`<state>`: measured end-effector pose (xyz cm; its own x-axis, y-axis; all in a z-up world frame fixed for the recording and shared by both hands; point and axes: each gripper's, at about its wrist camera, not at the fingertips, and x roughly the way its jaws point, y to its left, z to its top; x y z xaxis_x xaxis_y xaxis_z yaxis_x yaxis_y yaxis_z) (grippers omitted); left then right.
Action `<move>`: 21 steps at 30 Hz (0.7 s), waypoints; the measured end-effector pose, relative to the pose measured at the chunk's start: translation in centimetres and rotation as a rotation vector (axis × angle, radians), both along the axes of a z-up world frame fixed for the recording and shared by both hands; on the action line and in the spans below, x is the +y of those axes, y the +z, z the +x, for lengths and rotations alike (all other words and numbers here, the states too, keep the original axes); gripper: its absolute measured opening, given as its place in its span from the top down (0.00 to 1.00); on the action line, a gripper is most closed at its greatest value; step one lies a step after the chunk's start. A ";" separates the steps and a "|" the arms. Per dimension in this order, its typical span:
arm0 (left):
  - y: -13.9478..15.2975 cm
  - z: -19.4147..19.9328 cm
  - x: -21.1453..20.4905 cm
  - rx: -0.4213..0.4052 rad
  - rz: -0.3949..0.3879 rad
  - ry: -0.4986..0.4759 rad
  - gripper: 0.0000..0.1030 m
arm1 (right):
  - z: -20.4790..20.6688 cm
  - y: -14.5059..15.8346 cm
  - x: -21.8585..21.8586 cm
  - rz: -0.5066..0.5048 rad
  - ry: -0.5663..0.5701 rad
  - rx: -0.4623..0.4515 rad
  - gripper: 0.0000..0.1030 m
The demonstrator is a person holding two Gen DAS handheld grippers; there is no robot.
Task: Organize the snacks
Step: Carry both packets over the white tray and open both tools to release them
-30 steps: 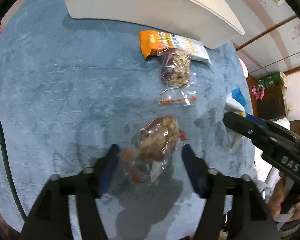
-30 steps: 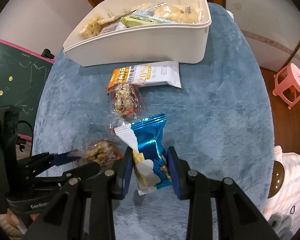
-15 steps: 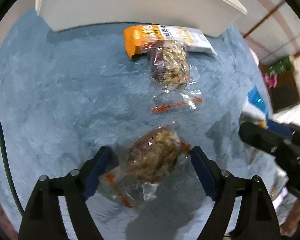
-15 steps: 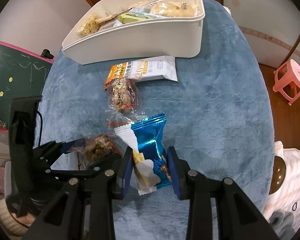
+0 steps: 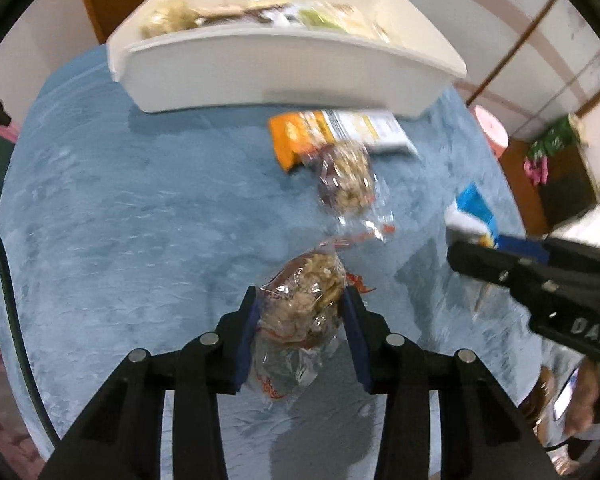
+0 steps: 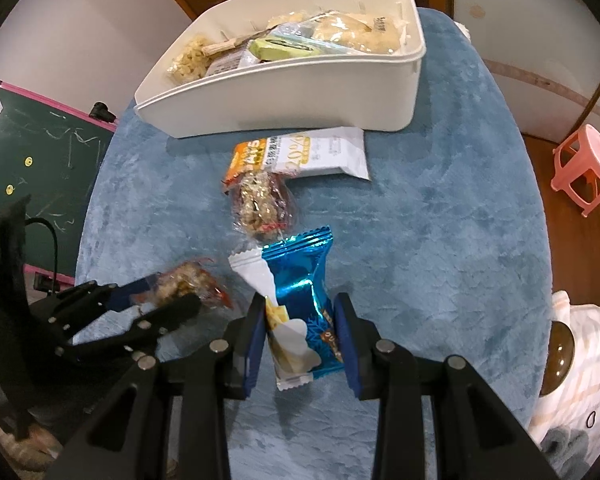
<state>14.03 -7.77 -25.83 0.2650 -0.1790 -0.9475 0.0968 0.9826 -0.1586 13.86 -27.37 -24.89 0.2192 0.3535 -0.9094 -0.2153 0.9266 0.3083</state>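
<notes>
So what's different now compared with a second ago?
The left hand-held gripper has closed on the clear-wrapped nut cluster snack, which it straddled open before, and lifted slightly toward the white plastic bin. The right hand-held gripper stays clamped on the shiny blue foil packet.

Home room, pink plastic stool (image 6: 584,168), child's chalkboard (image 6: 36,152), blue-clothed table (image 6: 440,220)

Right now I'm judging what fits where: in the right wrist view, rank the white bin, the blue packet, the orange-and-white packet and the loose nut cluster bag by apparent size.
1. White bin
2. Blue packet and orange-and-white packet: too alike to rank, and the blue one is nearer the camera
3. Loose nut cluster bag
</notes>
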 end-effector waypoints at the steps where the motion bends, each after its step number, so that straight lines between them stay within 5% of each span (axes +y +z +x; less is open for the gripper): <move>1: 0.5 0.1 0.9 -0.008 -0.011 0.011 0.62 | 0.1 0.1 0.1 0.002 0.002 -0.003 0.67; 9: 7.0 2.9 3.8 -0.159 -0.074 0.055 0.62 | 1.6 3.5 1.3 0.037 0.016 -0.075 0.67; 21: 18.2 11.0 5.1 -0.441 -0.093 0.017 0.62 | 8.6 16.3 2.1 0.107 -0.058 -0.416 0.67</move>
